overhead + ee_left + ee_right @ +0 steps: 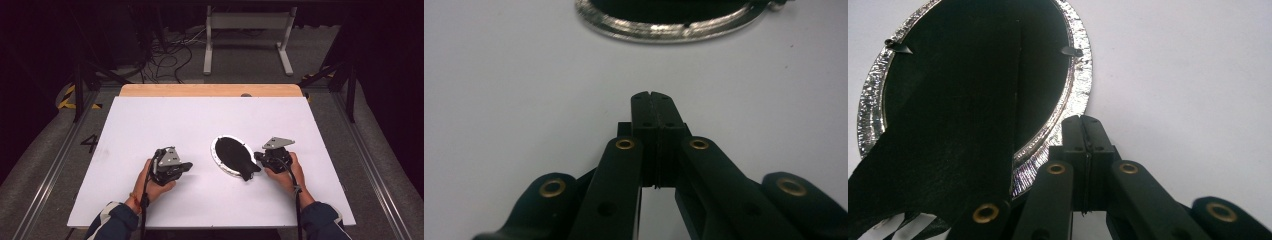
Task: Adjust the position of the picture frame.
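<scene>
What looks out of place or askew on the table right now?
The black flap hangs past the silver-rimmed oval frame at its near end, toward the right gripper, instead of lying inside the rim. Nothing looks spilled.

Lab; floor cables (165, 57), rig frame (247, 22)

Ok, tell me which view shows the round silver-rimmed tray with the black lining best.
The right gripper view: the round silver-rimmed tray sits close, showing crinkled foil rim, black lining and a black flap over its edge. The high view shows the tray whole but small. The left gripper view catches a strip of rim.
</scene>
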Available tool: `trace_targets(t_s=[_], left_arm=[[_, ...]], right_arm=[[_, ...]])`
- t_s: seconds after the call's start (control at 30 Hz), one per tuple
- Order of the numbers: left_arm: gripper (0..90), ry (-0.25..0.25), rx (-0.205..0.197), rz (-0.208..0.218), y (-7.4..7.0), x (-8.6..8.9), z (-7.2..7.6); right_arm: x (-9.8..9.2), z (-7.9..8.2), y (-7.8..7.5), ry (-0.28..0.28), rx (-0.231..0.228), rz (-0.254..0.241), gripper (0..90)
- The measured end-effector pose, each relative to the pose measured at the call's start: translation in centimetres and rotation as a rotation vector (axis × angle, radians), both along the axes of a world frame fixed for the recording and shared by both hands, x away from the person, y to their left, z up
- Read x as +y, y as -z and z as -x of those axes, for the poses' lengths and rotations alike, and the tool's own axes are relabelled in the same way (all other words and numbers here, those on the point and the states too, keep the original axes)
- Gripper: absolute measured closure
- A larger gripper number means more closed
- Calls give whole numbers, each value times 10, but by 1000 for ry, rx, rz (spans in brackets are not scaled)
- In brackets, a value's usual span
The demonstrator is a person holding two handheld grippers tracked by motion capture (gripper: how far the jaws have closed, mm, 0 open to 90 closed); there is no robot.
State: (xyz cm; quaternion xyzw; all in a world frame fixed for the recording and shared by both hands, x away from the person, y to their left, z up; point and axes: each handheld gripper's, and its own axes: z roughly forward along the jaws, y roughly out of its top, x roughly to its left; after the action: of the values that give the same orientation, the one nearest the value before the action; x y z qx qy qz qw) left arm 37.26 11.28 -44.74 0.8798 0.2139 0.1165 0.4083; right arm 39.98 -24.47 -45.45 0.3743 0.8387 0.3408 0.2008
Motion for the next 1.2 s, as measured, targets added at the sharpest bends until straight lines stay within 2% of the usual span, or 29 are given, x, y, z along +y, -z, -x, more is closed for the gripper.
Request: trace_targets(t_s=[0.03, 0.13, 0.17, 0.3, 0.37, 0.47, 0.53, 0.6, 0.77, 0.87, 0.93, 1.1, 1.2], left_arm=[[900, 0, 0, 0, 0, 0, 0], [900, 36, 13, -19, 4, -20, 1], [900, 36, 13, -19, 4, -20, 1], [900, 46, 9, -28, 7, -40, 4], [900, 60, -1, -64, 7, -50, 7], [900, 58, -4, -77, 9, -54, 6], [900, 36, 6, -74, 11, -58, 3], [900, 35, 7, -93, 14, -63, -1], [900, 21, 3, -75, 16, -63, -6], [900, 25, -12, -85, 16, -64, -8], [899, 15, -7, -78, 16, -64, -9], [899, 14, -17, -92, 15, -64, -10], [898, 4, -9, -83, 16, -63, -13]], right_arm=[[0, 0, 0, 0, 0, 0, 900], [9, 3, -1, 6, 3, 15, 900], [9, 3, -1, 6, 3, 15, 900], [14, 7, -1, -4, 14, 1, 900], [15, 8, -1, -11, 19, -3, 900], [16, 9, -1, -16, 17, 0, 900], [16, 11, 0, -19, 17, -3, 900], [16, 14, 0, -22, 24, -14, 900], [15, 22, 0, -40, 34, -22, 900], [16, 28, 0, -58, 39, -21, 900], [17, 32, 0, -65, 33, -17, 900], [18, 33, 0, -66, 40, -22, 900], [20, 34, 0, -68, 43, -21, 900]])
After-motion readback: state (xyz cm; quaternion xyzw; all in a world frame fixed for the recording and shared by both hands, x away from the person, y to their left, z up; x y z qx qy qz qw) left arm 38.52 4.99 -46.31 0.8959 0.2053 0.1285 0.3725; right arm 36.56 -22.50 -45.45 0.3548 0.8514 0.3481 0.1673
